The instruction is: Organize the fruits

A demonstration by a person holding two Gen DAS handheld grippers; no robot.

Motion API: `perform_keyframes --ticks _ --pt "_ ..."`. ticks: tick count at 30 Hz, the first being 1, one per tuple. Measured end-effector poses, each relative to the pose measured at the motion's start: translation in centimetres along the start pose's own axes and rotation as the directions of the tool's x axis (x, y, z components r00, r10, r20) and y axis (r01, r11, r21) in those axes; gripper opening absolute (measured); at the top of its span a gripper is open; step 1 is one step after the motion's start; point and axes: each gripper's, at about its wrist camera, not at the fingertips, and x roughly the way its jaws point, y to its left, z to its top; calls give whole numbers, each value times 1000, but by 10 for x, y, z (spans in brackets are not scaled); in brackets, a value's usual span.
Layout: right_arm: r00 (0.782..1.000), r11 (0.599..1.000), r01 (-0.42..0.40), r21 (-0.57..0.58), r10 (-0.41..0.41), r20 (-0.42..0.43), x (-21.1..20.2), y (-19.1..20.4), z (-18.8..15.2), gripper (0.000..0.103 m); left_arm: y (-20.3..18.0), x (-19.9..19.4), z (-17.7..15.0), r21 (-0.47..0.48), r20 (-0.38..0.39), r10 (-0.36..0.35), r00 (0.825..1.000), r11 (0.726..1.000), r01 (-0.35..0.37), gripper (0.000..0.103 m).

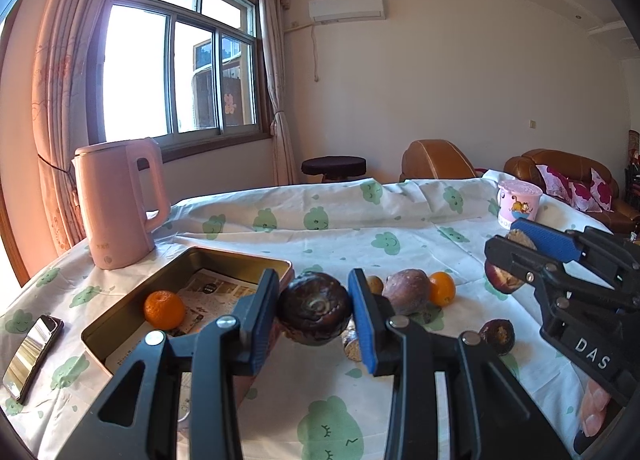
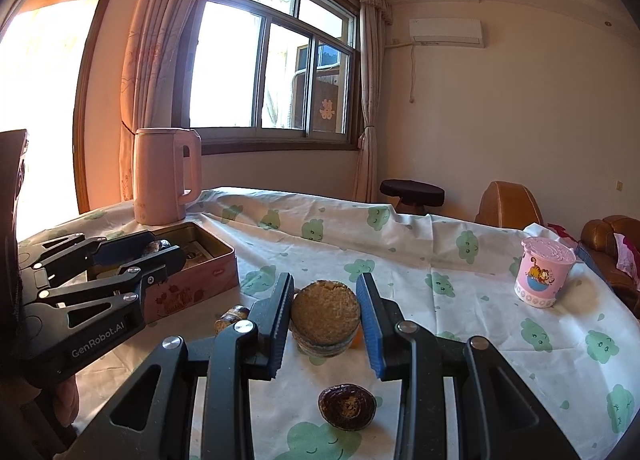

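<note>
One orange (image 1: 164,309) lies in the tin (image 1: 120,324); each tool (image 1: 314,310) (image 2: 325,316) grips a dark fruit (image 1: 315,308) (image 2: 325,314) beside the tin, others wait outside

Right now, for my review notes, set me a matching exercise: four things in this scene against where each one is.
Things:
1. dark fruit
2. pink kettle
3. phone
4. cartoon cup

Places:
A. lying flat at the cloth's near left edge
B. far right of the table
C. between the left gripper's pads
D. behind the tin

Pairs: 1-C, 2-D, 3-A, 4-B
</note>
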Motion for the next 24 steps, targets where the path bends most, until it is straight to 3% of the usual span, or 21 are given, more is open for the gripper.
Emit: perform_keyframes --ticks 24 --pt "985 978 -171 -119 168 -29 47 75 50 35 66 18 4 -6 -41 113 993 994 -113 38"
